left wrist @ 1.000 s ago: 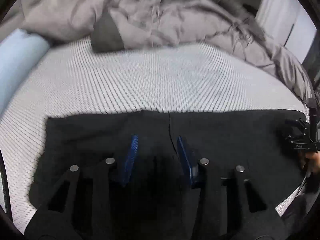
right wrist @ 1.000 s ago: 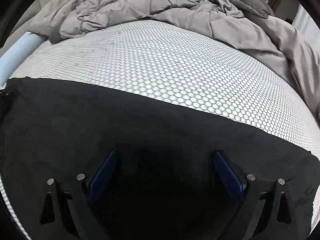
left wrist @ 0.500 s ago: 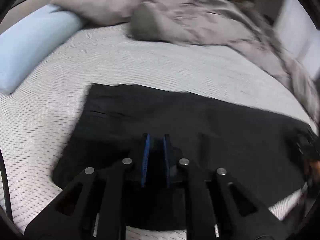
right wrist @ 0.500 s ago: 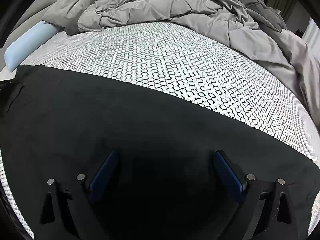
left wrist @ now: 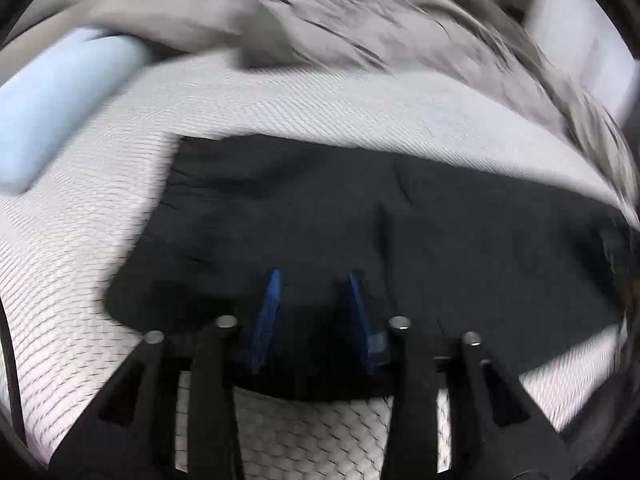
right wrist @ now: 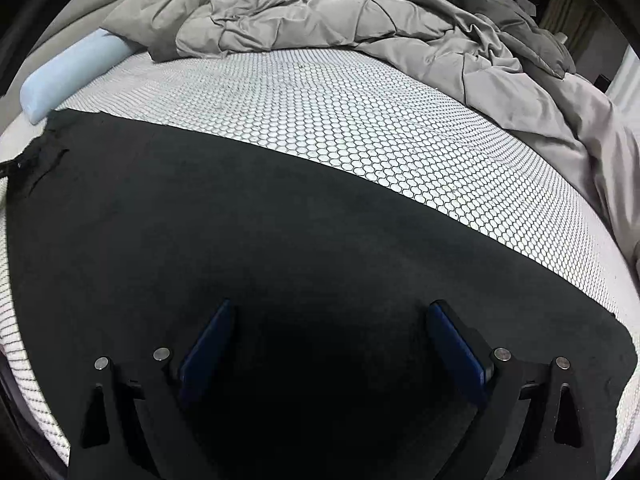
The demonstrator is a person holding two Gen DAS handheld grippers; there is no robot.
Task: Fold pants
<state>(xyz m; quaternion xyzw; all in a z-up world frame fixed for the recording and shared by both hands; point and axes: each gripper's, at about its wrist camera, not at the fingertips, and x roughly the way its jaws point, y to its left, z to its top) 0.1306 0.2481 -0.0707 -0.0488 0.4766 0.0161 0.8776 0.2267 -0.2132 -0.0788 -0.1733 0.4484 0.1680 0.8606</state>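
Note:
The black pants lie flat in a long band across the white honeycomb-patterned bed. The left wrist view is blurred. My left gripper is open over the near edge of the pants, blue pads apart, holding nothing. In the right wrist view the pants fill the lower half of the frame. My right gripper is wide open low over the cloth, holding nothing.
A crumpled grey duvet is piled along the far side of the bed and down its right side. A light blue bolster lies at the far left; it also shows in the left wrist view.
My left gripper closed half a second ago and has opened again, pulling back toward the near edge of the pants. My right gripper stayed wide open and rose slightly.

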